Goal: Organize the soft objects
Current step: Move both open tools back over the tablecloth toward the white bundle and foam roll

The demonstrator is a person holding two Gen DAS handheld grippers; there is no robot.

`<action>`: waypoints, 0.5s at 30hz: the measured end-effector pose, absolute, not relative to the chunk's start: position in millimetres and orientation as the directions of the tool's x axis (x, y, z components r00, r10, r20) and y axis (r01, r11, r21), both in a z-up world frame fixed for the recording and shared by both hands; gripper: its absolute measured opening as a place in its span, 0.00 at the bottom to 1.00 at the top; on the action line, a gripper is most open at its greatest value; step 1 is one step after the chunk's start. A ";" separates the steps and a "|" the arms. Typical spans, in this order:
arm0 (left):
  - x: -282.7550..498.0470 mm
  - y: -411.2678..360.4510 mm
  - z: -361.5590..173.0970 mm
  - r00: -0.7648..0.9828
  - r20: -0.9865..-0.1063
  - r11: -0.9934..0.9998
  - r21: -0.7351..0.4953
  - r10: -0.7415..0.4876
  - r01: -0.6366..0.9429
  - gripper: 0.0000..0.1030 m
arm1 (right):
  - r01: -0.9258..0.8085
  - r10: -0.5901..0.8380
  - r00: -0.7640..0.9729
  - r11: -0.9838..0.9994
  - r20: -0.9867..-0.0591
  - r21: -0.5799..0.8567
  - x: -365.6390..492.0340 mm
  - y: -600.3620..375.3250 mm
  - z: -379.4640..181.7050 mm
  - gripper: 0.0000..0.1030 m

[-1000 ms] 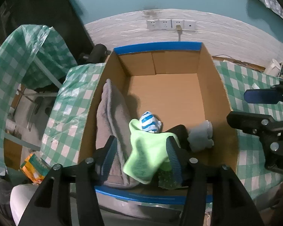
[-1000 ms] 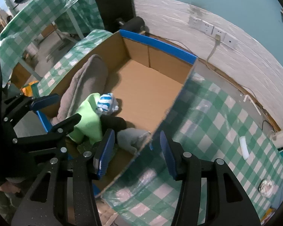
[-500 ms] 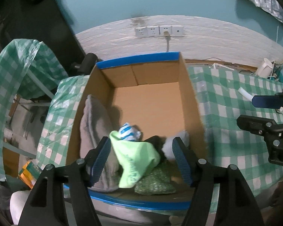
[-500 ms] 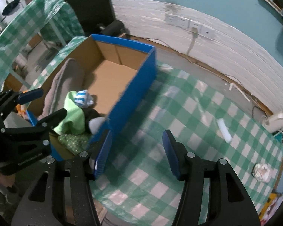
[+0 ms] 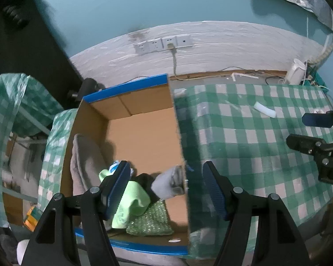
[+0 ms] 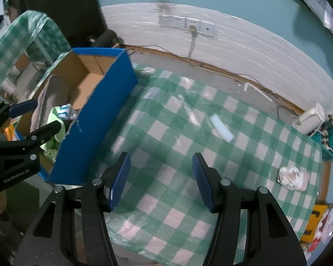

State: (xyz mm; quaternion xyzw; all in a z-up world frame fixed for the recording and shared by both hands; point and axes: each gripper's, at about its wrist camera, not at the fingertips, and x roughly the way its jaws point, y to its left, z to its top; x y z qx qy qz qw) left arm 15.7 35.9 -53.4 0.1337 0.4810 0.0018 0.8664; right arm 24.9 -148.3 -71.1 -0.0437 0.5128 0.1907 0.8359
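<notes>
White crumpled cloth (image 6: pixel 292 176) lies on the bench (image 6: pixel 171 155) at lower right of the right view, right of the released, empty right tool (image 6: pixel 161 180); left tool (image 5: pixel 166 186), also released, hangs over the box (image 5: pixel 177 133)

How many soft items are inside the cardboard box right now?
6, all at the near end: grey towel, striped sock, lime cloth, black item, grey sock, green knit pad. More may lie underneath.
</notes>
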 end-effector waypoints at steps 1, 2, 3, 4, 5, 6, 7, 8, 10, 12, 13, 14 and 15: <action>15.1 32.3 -53.0 0.538 -0.833 0.963 0.236 0.130 0.132 0.67 | -0.358 0.270 0.404 0.926 -0.874 0.121 24.4 -152.3 -71.0 0.57; 14.7 29.0 -53.0 0.539 -0.833 0.962 0.238 0.129 0.137 0.67 | -0.350 0.266 0.408 0.929 -0.873 0.120 23.5 -157.0 -71.0 0.58; 14.6 25.9 -53.0 0.539 -0.833 0.960 0.239 0.127 0.143 0.67 | -0.340 0.261 0.412 0.933 -0.873 0.118 22.2 -162.6 -71.0 0.59; 14.4 22.2 -53.4 0.539 -0.833 0.959 0.243 0.127 0.149 0.67 | -0.335 0.256 0.415 0.935 -0.873 0.115 21.1 -165.9 -71.1 0.60; 14.3 17.5 -53.7 0.539 -0.833 0.957 0.246 0.127 0.156 0.67 | -0.331 0.252 0.417 0.937 -0.873 0.112 20.1 -169.1 -71.3 0.60; 14.8 15.4 -54.0 0.539 -0.833 0.956 0.248 0.126 0.160 0.67 | -0.325 0.248 0.421 0.939 -0.873 0.110 19.1 -172.7 -71.8 0.61; 14.7 11.7 -54.0 0.538 -0.834 0.954 0.249 0.124 0.166 0.67 | -0.319 0.246 0.421 0.941 -0.873 0.112 18.1 -176.4 -72.8 0.61; 14.8 7.7 -54.2 0.538 -0.834 0.953 0.250 0.121 0.173 0.67 | -0.315 0.245 0.419 0.942 -0.874 0.113 17.2 -179.6 -73.9 0.61; 14.5 1.7 -54.5 0.538 -0.835 0.950 0.253 0.118 0.183 0.67 | -0.305 0.237 0.417 0.946 -0.877 0.111 15.5 -186.7 -76.5 0.61; 14.0 -5.6 -55.6 0.538 -0.835 0.946 0.259 0.117 0.196 0.67 | -0.294 0.228 0.416 0.950 -0.880 0.107 13.8 -193.2 -79.3 0.62; 14.2 -10.5 -56.8 0.537 -0.836 0.943 0.263 0.117 0.204 0.67 | -0.288 0.226 0.415 0.951 -0.881 0.108 13.2 -196.7 -80.7 0.62; 14.5 -13.0 -57.7 0.535 -0.837 0.941 0.266 0.118 0.208 0.67 | -0.283 0.225 0.415 0.953 -0.882 0.109 12.6 -199.5 -81.8 0.62; 14.4 -15.5 -58.5 0.533 -0.838 0.940 0.267 0.118 0.213 0.67 | -0.277 0.222 0.414 0.955 -0.883 0.111 12.0 -203.3 -83.0 0.62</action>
